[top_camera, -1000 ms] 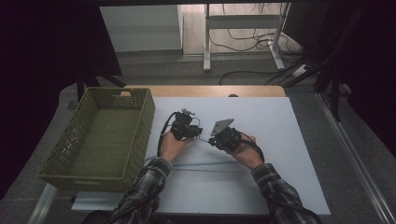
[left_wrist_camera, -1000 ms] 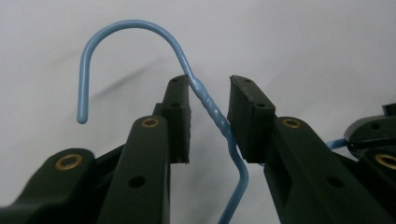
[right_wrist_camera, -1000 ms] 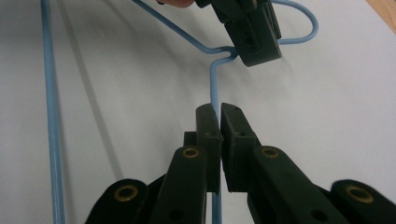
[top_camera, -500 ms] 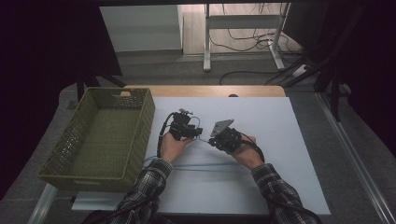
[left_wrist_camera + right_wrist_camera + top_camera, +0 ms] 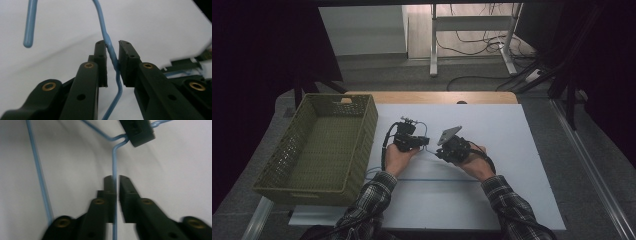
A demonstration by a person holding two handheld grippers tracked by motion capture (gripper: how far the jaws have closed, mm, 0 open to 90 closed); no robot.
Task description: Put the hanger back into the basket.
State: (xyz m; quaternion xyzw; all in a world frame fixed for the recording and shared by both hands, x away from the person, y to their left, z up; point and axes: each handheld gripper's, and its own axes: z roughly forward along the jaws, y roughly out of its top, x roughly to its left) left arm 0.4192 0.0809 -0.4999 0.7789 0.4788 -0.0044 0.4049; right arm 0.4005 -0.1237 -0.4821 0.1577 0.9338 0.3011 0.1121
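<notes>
Basket: a green woven basket stands at the left of the table, partly over the left edge of the white sheet; its inside is bare
Wire hanger: a light-blue wire hanger lies on the white sheet in the middle of the table, just right of the basket; its long straight bar runs left to right near the person, and its twisted neck rises toward the two grippers
Left gripper: the left gripper sits right of the basket, above the hanger; in the left gripper view its jaws have just been closing around the hanger's twisted neck; the wire touches the left pad, a narrow gap shows at the right pad; the hook's rounded end hangs at upper left
Right gripper: the right gripper is just right of the left one; in the right gripper view its jaws have just eased apart slightly, nearly closed, with a thin straight run of the wire between the pads; whether they press it I cannot tell
Sleeves: plaid sleeves come in from the near edge
</notes>
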